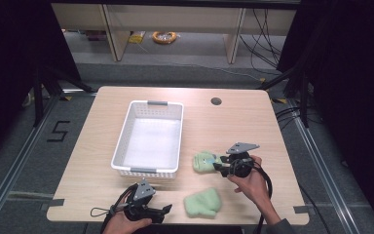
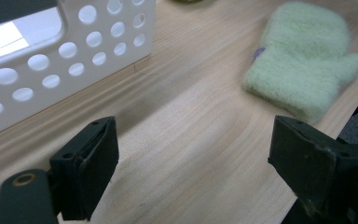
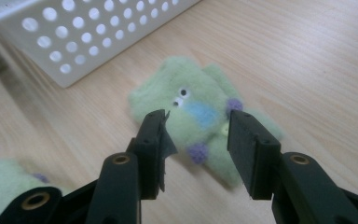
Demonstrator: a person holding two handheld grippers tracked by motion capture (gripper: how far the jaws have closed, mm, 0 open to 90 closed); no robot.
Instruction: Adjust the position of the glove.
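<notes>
Two pale green woolly mittens lie on the wooden table. One mitten (image 1: 204, 162) (image 3: 200, 116) carries googly eyes, a blue patch and purple dots. My right gripper (image 1: 220, 163) (image 3: 198, 135) hovers just over its near end, open, jaws on either side with no pad pressing on it. The plain mitten (image 1: 202, 203) (image 2: 303, 60) lies near the front edge, and a corner of it (image 3: 4, 186) appears at lower left in the right gripper view. My left gripper (image 1: 167, 209) (image 2: 193, 154) rests low by the front edge, left of the plain mitten, wide open around bare wood.
A white perforated basket (image 1: 121, 141) (image 2: 65, 56) (image 3: 98, 42) with nothing in it stands left of centre on the table (image 1: 233, 126). A round cable hole (image 1: 216, 101) sits at the back right. Cables trail from both grippers over the front edge.
</notes>
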